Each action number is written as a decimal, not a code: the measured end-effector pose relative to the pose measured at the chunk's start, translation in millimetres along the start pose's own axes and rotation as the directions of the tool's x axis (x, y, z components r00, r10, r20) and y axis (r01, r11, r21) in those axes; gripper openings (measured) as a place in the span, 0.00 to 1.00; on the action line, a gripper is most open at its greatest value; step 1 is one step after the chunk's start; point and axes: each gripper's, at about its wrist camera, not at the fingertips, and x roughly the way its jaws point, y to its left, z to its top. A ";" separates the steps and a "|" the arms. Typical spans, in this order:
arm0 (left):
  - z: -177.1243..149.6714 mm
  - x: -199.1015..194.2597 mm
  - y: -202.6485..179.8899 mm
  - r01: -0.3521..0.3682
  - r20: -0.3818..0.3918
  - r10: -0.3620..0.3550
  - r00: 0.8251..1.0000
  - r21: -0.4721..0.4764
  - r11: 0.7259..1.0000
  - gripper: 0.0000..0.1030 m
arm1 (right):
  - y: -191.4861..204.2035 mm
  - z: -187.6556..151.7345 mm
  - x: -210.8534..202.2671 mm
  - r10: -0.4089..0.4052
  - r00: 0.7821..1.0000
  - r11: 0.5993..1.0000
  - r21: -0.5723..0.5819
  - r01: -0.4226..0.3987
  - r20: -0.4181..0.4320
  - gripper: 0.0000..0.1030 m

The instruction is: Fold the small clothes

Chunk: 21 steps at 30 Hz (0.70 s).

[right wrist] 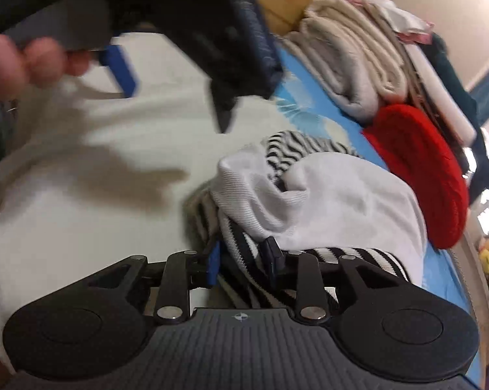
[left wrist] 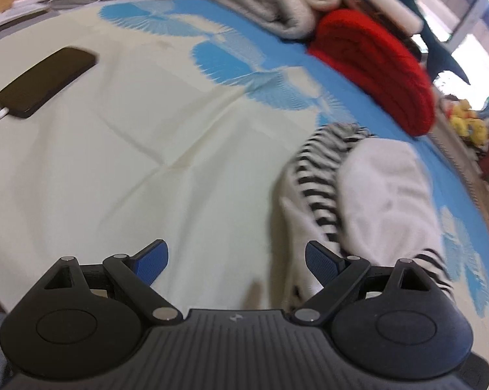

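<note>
Left wrist view: the left gripper [left wrist: 236, 265] is seen spread wide with nothing between its blue pads, above the cream bedsheet [left wrist: 114, 162]. A striped garment [left wrist: 312, 169] under a white garment [left wrist: 387, 188] is seen at right; a phone [left wrist: 46, 81] at left.
Right wrist view: the right gripper [right wrist: 242, 261] is seen partly parted, striped cloth [right wrist: 238, 243] between its pads; whether it is pinched cannot be told. The white cloth [right wrist: 341, 201] is laid on top, beside a red knit [right wrist: 416, 169].

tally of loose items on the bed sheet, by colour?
White: 1, white sock
Black-and-white striped: 1, striped sock
Red: 1, red knit piece
Beige: 1, folded beige cloth
Black: 1, phone
Total: 5
</note>
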 end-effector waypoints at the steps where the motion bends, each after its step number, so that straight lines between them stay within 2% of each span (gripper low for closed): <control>1: -0.1 -1.0 -4.2 0.034 0.005 -0.034 0.999 0.013 0.999 0.91 | -1.7 -0.1 -9.3 0.041 0.999 0.999 0.012 -0.042 0.013 0.30; 3: -1.2 -3.7 -14.7 0.101 0.011 -0.102 0.995 0.046 0.994 0.91 | -7.4 0.2 -31.7 0.048 0.998 0.998 0.042 -0.050 0.045 0.29; 5: -4.4 -6.3 -26.7 0.152 0.007 -0.153 0.988 0.082 0.985 0.91 | -23.5 -1.2 -55.5 -0.017 0.997 0.992 0.129 0.007 0.075 0.29; 8: -9.0 -11.9 -46.6 0.221 0.008 -0.225 0.974 0.151 0.964 0.91 | -62.4 -13.6 -93.2 -0.119 0.988 0.938 0.338 0.078 0.102 0.31; 10: -9.2 -9.9 -64.6 0.247 -0.007 -0.251 0.968 0.215 0.945 0.91 | -83.5 -28.6 -105.6 -0.140 0.987 0.890 0.447 0.091 0.078 0.39; 11: -8.8 -5.6 -73.5 0.239 -0.022 -0.242 0.970 0.245 0.939 0.91 | -87.5 -35.8 -106.2 -0.134 0.989 0.879 0.468 0.092 0.057 0.49; 12: -7.6 0.6 -81.1 0.231 -0.039 -0.229 0.973 0.271 0.934 0.91 | -86.7 -42.0 -103.8 -0.123 0.992 0.881 0.463 0.096 0.028 0.55; 15: -8.6 23.2 -97.1 0.215 -0.110 -0.189 0.976 0.326 0.921 0.91 | -68.1 -55.2 -89.3 -0.166 0.986 0.912 0.375 0.164 -0.028 0.55; 16: -10.1 29.7 -98.9 0.207 -0.122 -0.175 0.977 0.342 0.917 0.87 | -66.1 -56.7 -83.0 -0.200 0.979 0.910 0.362 0.200 -0.038 0.54; 17: -10.9 35.0 -100.4 0.191 -0.125 -0.155 0.980 0.367 0.910 0.75 | -65.0 -58.8 -77.2 -0.228 0.973 0.905 0.359 0.230 -0.048 0.50; 18: -10.4 39.2 -100.3 0.158 -0.121 -0.119 0.986 0.397 0.904 0.38 | -66.3 -61.0 -73.2 -0.229 0.972 0.901 0.366 0.234 -0.058 0.19; 19: -8.0 40.4 -95.0 0.150 -0.121 -0.111 0.987 0.393 0.907 0.33 | -68.2 -63.1 -71.7 -0.224 0.972 0.898 0.374 0.232 -0.064 0.11; 21: 0.3 42.8 -68.3 0.192 -0.161 -0.151 0.975 0.282 0.940 0.28 | -65.8 -66.5 -74.7 -0.189 0.980 0.926 0.323 0.197 -0.055 0.06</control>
